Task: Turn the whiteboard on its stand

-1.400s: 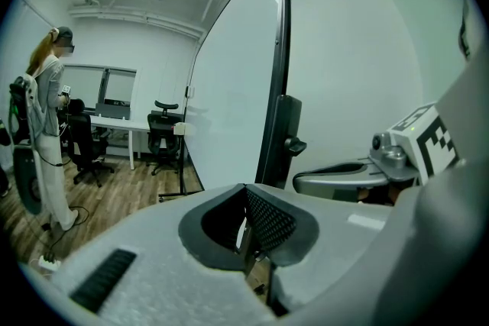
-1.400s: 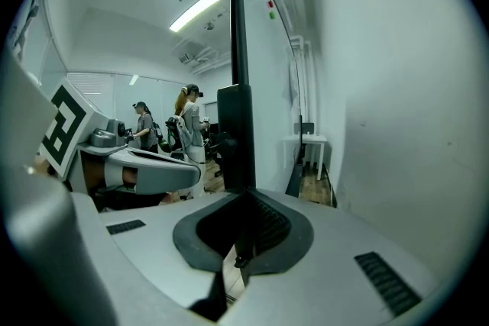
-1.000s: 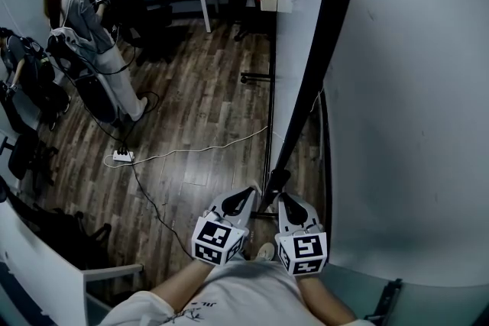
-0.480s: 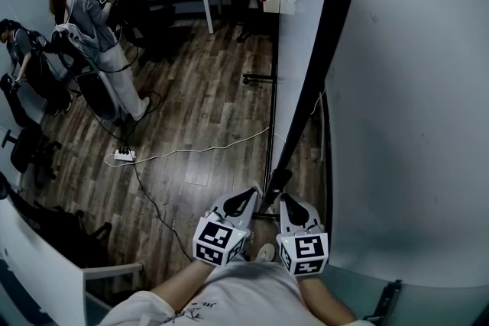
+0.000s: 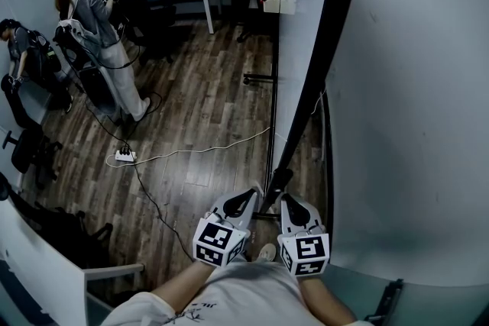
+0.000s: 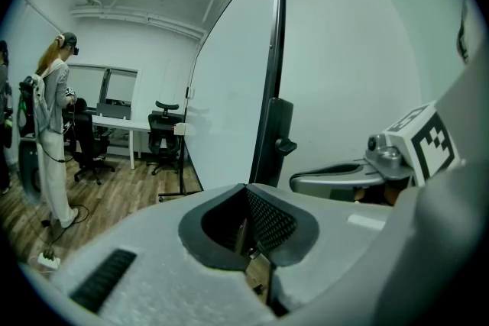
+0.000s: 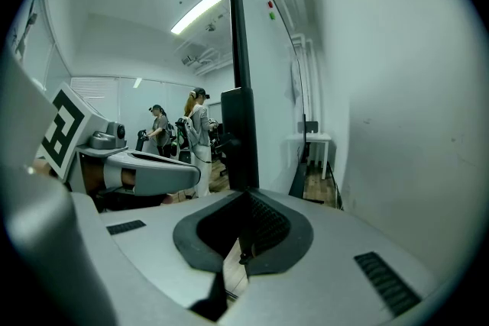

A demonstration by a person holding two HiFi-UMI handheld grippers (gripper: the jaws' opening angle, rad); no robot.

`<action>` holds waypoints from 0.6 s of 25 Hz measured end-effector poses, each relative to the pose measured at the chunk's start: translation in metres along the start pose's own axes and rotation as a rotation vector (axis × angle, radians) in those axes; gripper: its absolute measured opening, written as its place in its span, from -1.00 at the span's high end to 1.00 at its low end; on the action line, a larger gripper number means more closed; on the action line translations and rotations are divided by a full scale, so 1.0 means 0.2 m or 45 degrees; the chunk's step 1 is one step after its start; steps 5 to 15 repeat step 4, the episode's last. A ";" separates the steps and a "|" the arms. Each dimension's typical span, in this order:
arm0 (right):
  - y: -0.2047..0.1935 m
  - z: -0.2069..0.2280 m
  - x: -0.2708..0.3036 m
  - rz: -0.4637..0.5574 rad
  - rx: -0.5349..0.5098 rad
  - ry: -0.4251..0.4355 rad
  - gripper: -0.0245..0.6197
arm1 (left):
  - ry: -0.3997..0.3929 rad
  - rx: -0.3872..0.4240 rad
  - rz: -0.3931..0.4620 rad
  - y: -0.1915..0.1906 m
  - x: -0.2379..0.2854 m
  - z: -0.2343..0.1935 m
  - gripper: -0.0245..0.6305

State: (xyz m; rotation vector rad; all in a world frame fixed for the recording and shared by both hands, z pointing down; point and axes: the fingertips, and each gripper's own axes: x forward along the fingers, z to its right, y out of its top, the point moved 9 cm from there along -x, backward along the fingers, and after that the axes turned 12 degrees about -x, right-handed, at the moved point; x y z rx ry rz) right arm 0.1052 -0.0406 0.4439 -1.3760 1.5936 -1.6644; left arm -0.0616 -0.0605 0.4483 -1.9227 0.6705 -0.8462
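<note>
the whiteboard (image 5: pixel 405 88) stands at the right, very near. it is seen almost edge-on, with its black frame (image 5: pixel 321 65) running from the far top down to the stand post (image 6: pixel 271 141). its wide white face fills the right side of the head view.

the left tool (image 5: pixel 250 195) and the right tool (image 5: pixel 283 201) hang side by side just before the low end of that frame, the left one on its left, the right one on its right. each tool has its jaws pressed together with nothing between them. neither one is seen to touch the frame or the post.

so i judge that the turn is not in hand at this moment. no tool has a hold on the board, and whether the board is already swung part way i cannot tell. what is left, at least, is to take or push the frame edge and swing the board round on its stand.

as for containers, only a small white box (image 5: pixel 276 2) hangs on the far panel (image 5: pixel 294 50). what is in it does not show.
</note>
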 end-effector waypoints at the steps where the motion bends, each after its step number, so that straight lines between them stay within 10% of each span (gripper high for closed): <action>1: 0.00 0.00 0.00 0.000 0.000 -0.002 0.90 | 0.000 -0.001 0.000 0.00 0.00 0.00 0.89; 15: 0.01 0.01 0.00 0.002 0.000 -0.004 0.90 | 0.001 -0.002 -0.001 0.01 0.01 0.01 0.89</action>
